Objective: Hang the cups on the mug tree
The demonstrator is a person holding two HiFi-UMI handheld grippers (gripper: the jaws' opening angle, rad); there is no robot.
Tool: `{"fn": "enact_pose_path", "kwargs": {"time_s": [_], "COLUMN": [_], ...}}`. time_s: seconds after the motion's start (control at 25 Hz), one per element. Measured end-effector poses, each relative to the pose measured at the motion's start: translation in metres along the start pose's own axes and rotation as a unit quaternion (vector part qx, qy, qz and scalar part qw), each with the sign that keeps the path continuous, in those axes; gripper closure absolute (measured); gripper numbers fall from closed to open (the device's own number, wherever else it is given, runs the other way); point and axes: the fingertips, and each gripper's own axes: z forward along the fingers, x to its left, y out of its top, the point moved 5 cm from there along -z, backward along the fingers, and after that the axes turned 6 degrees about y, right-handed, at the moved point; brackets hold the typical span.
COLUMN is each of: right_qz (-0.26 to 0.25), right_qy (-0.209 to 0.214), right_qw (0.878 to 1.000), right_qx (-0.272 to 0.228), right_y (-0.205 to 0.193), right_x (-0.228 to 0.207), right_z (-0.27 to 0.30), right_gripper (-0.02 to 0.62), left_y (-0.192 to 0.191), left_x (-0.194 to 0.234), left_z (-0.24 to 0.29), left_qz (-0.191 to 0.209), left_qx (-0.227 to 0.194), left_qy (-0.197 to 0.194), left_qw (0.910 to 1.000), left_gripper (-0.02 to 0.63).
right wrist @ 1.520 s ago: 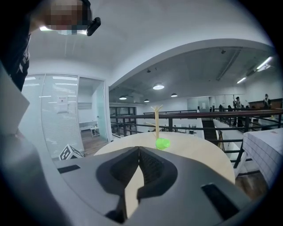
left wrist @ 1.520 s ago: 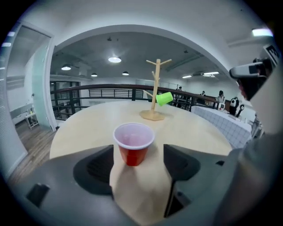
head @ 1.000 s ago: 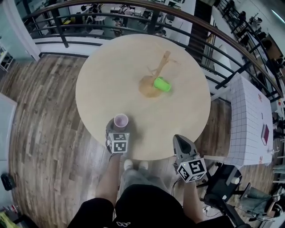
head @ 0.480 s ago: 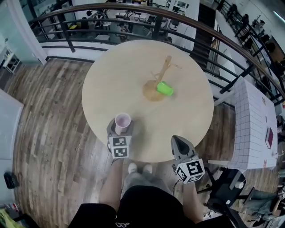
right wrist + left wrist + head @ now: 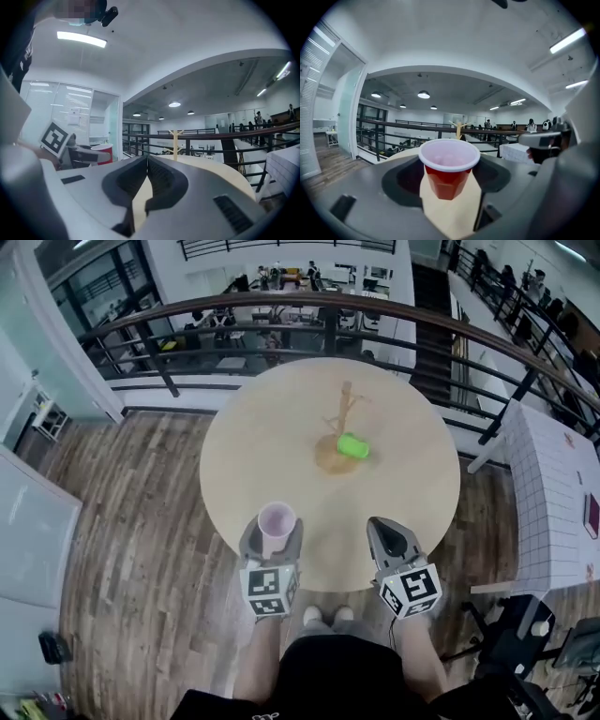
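Note:
A wooden mug tree (image 5: pixel 345 413) stands at the middle of the round table (image 5: pixel 253 446). A green cup (image 5: pixel 353 446) lies on its side against the tree's base. My left gripper (image 5: pixel 273 538) is shut on a red cup (image 5: pixel 277 519) with a pale inside, held upright above the table's near edge. In the left gripper view the red cup (image 5: pixel 449 173) sits between the jaws, with the mug tree (image 5: pixel 458 130) far behind it. My right gripper (image 5: pixel 387 529) is shut and holds nothing; its view shows the mug tree (image 5: pixel 175 143) ahead and the red cup (image 5: pixel 104 152) to the left.
A dark railing (image 5: pixel 328 306) curves round the table's far side. A white gridded table (image 5: pixel 553 493) stands to the right, with a black stool (image 5: pixel 511 643) near it. Wooden floor lies to the left. The person's legs are below the near edge.
The left gripper has lifted the red cup up off the table near its edge. The right gripper has risen a little. The head view has tilted, so the table sits lower in it.

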Motion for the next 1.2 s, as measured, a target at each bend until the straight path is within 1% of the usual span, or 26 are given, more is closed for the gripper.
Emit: {"fn": "enact_pose_path", "kwargs": {"time_s": [0.12, 0.24, 0.48, 0.6, 0.72, 0.88, 1.04, 1.12, 1.2], "right_qz": [0.009, 0.013, 0.012, 0.014, -0.002, 0.000, -0.005, -0.003, 0.000], "right_qy": [-0.040, -0.050, -0.048, -0.055, -0.059, -0.062, -0.065, -0.068, -0.070], "right_qw": [0.999, 0.999, 0.998, 0.998, 0.998, 0.998, 0.997, 0.997, 0.997], "right_qx": [-0.012, -0.016, -0.025, -0.024, -0.023, -0.023, -0.030, -0.036, -0.037], "right_y": [0.002, 0.005, 0.007, 0.009, 0.012, 0.013, 0.023, 0.025, 0.024], "right_x": [-0.010, -0.012, -0.010, -0.010, -0.010, -0.006, -0.012, -0.015, -0.017], "right_z": [-0.008, -0.015, -0.028, -0.032, -0.040, -0.048, -0.057, -0.060, -0.061], "right_gripper": [0.584, 0.586, 0.586, 0.586, 0.585, 0.586, 0.584, 0.586, 0.586], "left_y": [0.022, 0.031, 0.040, 0.048, 0.054, 0.067, 0.074, 0.073, 0.071], "left_x": [-0.015, -0.021, -0.030, -0.027, -0.022, -0.013, -0.015, -0.018, -0.021], "left_z": [-0.016, -0.027, -0.024, -0.016, -0.011, 0.003, 0.027, 0.040, 0.054], "left_qz": [0.001, 0.006, 0.046, 0.083, 0.119, 0.178, 0.223, 0.254, 0.292], "left_qx": [-0.028, -0.039, -0.053, -0.054, -0.050, -0.035, -0.016, 0.003, 0.019], "left_qy": [-0.015, -0.019, -0.013, -0.013, -0.002, 0.016, 0.017, 0.018, 0.020], "left_qw": [0.9995, 0.9990, 0.9974, 0.9950, 0.9916, 0.9832, 0.9746, 0.9671, 0.9559], "left_gripper": [0.284, 0.284, 0.284, 0.284, 0.284, 0.284, 0.284, 0.284, 0.284]}}
